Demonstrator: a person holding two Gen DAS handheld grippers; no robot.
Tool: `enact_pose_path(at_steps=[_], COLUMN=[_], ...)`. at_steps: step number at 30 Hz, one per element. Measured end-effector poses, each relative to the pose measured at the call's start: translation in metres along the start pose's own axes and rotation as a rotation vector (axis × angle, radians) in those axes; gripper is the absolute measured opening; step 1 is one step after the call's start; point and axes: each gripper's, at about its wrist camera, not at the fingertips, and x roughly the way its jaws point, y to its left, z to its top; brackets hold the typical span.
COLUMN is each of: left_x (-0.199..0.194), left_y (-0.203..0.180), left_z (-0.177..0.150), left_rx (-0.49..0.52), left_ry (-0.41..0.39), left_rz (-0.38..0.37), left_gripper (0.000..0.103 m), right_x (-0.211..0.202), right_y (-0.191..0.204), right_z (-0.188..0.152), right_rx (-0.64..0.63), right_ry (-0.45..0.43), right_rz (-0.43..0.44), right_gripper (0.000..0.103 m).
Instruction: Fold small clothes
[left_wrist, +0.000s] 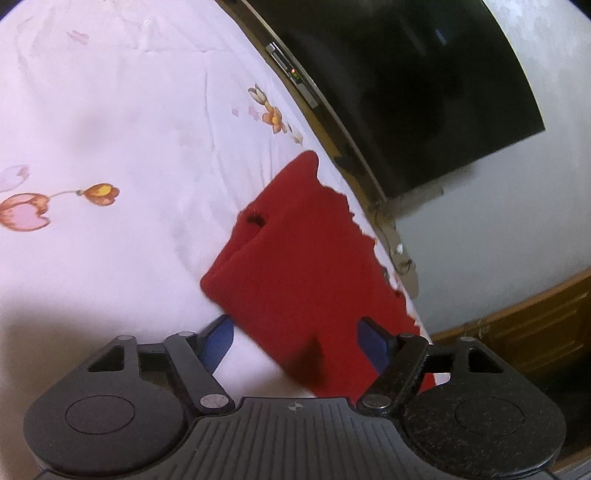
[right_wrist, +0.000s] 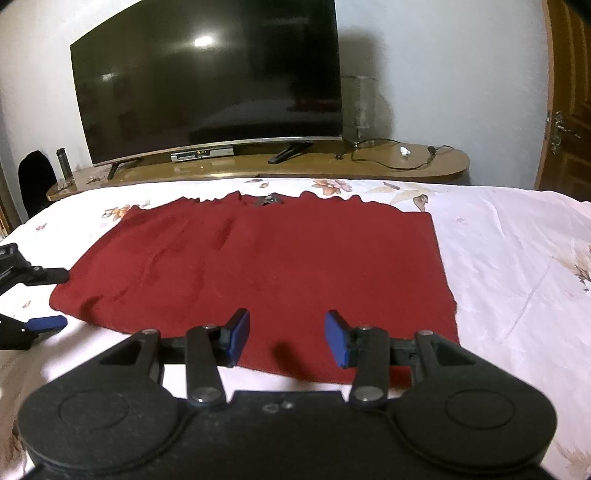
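Observation:
A dark red garment (right_wrist: 258, 258) lies spread flat on the white floral bedsheet (right_wrist: 517, 240), with a small dark tag at its far edge. My right gripper (right_wrist: 287, 338) is open, its blue pads just above the garment's near edge. My left gripper (left_wrist: 295, 336) is open at the garment's (left_wrist: 295, 266) left end, one blue pad over the sheet (left_wrist: 110, 129) and one over the cloth. It also shows at the left edge of the right wrist view (right_wrist: 44, 299), open beside the garment's left corner.
A large dark TV (right_wrist: 207, 74) stands on a wooden console (right_wrist: 406, 166) beyond the bed's far edge, with cables, a set-top box and a bottle (right_wrist: 63, 162). A wooden door (right_wrist: 569, 110) is at the right. The sheet extends to the right of the garment.

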Motion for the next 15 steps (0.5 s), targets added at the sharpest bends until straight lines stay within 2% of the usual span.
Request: enact_pose_path(at_steps=[6,8,9,10,13,15], left_x=[0.016,0.02,0.022,0.025,0.032,0.037], left_y=[-0.007,-0.008,-0.008,-0.009,-0.003,0.008], left_z=[0.008,0.014,0.016,0.019,0.027,0.031], left_rx=[0.03,0.02,0.015,0.011,-0.021,-0.066], left_ry=[-0.052,-0.067,-0.07,-0.073,-0.068,-0.056], left_rz=[-0.016,-0.019,-0.02,-0.016,-0.002,0.004], left_gripper=[0.074,0.074,0.073,0.07,0.046,0.019], right_x=[0.024,0.042,0.052,0.058,0.077,0.087], right_y=[0.01,0.016,0.019,0.021,0.029,0.033], right_z=[0.021,0.032,0.037,0.04,0.049,0.051], right_rx=[-0.018,-0.031,-0.037,-0.041,-0.051,-0.058], right_ry=[-0.021,-0.029,-0.02,-0.015,-0.014,-0.007], right_rz=[0.052,0.079,0.09,0.099,0.128,0.136], right_gripper=[0.041,0.029,0.018,0.014,0.009,0.009])
